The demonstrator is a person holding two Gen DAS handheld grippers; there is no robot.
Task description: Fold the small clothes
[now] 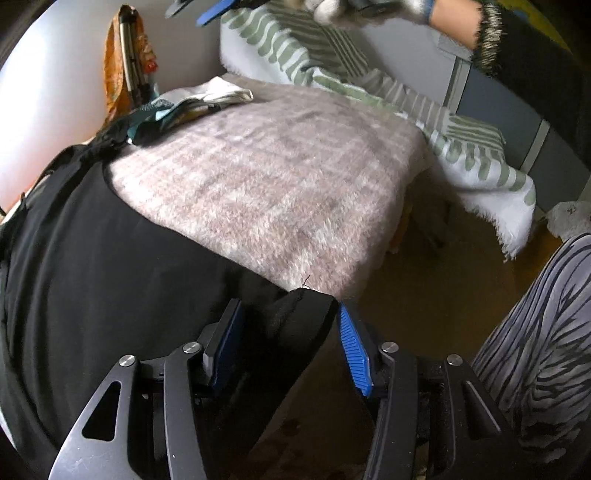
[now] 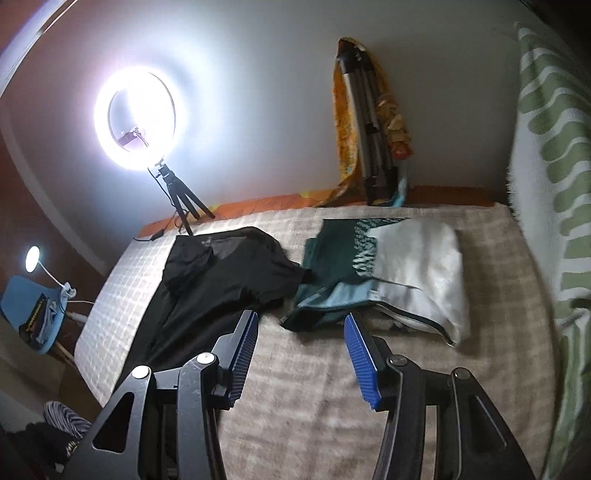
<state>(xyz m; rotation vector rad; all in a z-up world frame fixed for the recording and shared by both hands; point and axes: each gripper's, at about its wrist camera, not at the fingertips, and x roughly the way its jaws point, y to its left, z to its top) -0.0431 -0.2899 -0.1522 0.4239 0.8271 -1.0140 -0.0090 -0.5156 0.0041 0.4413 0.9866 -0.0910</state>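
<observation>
A black garment (image 1: pixel 92 258) lies on the pinkish checked blanket (image 1: pixel 277 177), with one edge hanging over the near side. My left gripper (image 1: pixel 288 317) is open, and a corner of the black garment (image 1: pixel 299 317) sits between its fingers. In the right wrist view the black garment (image 2: pixel 221 280) lies spread to the left. My right gripper (image 2: pixel 299 325) is open and empty above the blanket (image 2: pixel 314 387), just short of a folded pile of green and white clothes (image 2: pixel 388 273). The right gripper also shows at the top of the left wrist view (image 1: pixel 207 11).
A green-striped white cloth (image 1: pixel 369 85) hangs at the right of the bed. A folded tripod in orange cloth (image 2: pixel 369 122) leans on the wall. A ring light (image 2: pixel 135 118) stands at the back left. A blue chair (image 2: pixel 33 314) holds clothes. A person's striped trouser leg (image 1: pixel 535 350) is at right.
</observation>
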